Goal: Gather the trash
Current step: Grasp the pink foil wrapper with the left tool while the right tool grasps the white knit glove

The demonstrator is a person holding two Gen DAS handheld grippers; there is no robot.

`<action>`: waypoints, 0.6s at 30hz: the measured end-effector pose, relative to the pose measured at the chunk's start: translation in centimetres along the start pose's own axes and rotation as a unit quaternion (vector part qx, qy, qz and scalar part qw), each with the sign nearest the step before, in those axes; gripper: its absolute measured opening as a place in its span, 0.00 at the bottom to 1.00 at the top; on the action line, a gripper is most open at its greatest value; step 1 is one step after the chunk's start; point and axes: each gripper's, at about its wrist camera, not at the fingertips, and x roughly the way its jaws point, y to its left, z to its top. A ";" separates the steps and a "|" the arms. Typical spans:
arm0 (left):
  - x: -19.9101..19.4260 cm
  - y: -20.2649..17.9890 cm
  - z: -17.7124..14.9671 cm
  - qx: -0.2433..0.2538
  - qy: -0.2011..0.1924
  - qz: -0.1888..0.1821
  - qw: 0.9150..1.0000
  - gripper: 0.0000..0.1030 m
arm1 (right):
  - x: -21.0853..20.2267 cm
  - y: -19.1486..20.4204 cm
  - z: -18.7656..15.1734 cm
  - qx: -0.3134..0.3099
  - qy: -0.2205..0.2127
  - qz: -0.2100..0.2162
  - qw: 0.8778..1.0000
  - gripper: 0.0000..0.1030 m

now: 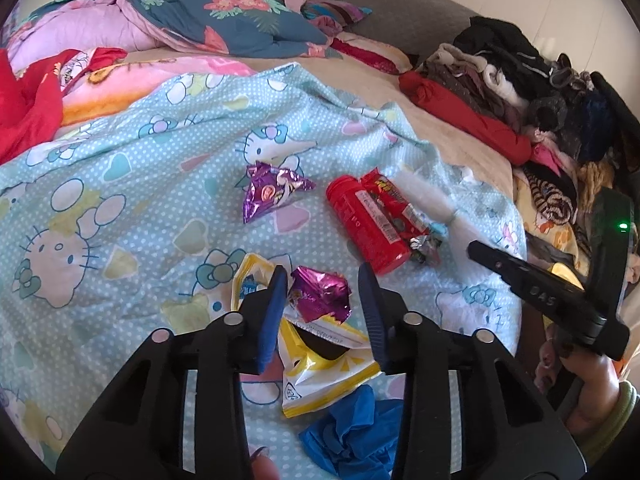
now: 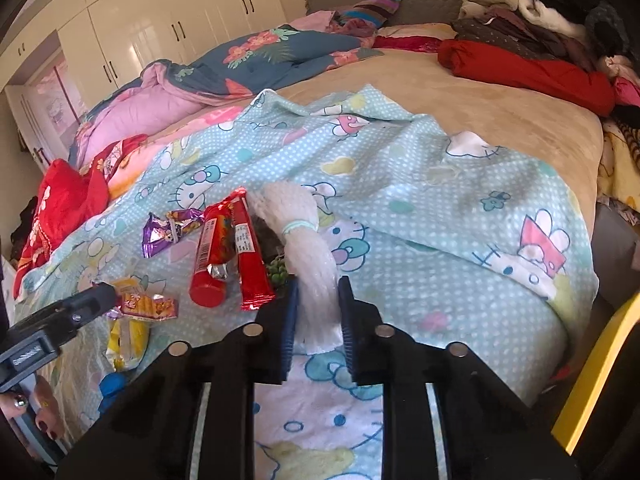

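On the Hello Kitty sheet (image 1: 120, 168) lies scattered trash. In the left wrist view my left gripper (image 1: 324, 276) is shut on a crumpled magenta foil wrapper (image 1: 320, 294), which rests on a yellow-and-white packet (image 1: 320, 364). A blue glove (image 1: 352, 440) lies below it. Farther off are a purple foil wrapper (image 1: 272, 192), a red bottle (image 1: 368, 228) and a red wrapper (image 1: 392, 204). In the right wrist view my right gripper (image 2: 320, 284) is shut on a white foam net sleeve (image 2: 316, 304) that curves away beside the red wrapper (image 2: 250, 256) and the red bottle (image 2: 212, 256).
A pile of clothes (image 1: 520, 92) lines the bed's right side. A floral quilt (image 1: 240, 20) and red cloth (image 1: 28, 100) lie at the far and left sides. White wardrobes (image 2: 160, 28) stand behind. A yellow edge (image 2: 600, 368) is at the right. A hand (image 1: 592, 380) holds the right gripper.
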 end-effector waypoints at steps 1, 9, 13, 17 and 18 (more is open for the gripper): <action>0.1 0.0 -0.1 -0.002 0.002 -0.001 1.000 0.25 | -0.4 -0.1 -0.3 0.005 -0.005 0.001 1.000 0.17; 0.1 -0.2 -0.1 0.001 0.007 -0.005 1.000 0.21 | -3.5 -0.6 -2.3 0.028 -0.027 0.010 0.999 0.15; -0.3 -0.3 0.2 0.001 0.000 -0.008 1.000 0.21 | -4.6 -0.3 -2.8 0.023 -0.032 0.013 0.999 0.15; -1.1 -0.4 0.7 -0.002 -0.012 -0.012 1.000 0.20 | -5.4 -0.1 -3.0 0.014 -0.035 0.015 0.999 0.15; -1.3 -0.4 0.8 -0.001 -0.014 -0.013 1.000 0.20 | -5.6 0.0 -3.0 0.014 -0.036 0.017 0.999 0.15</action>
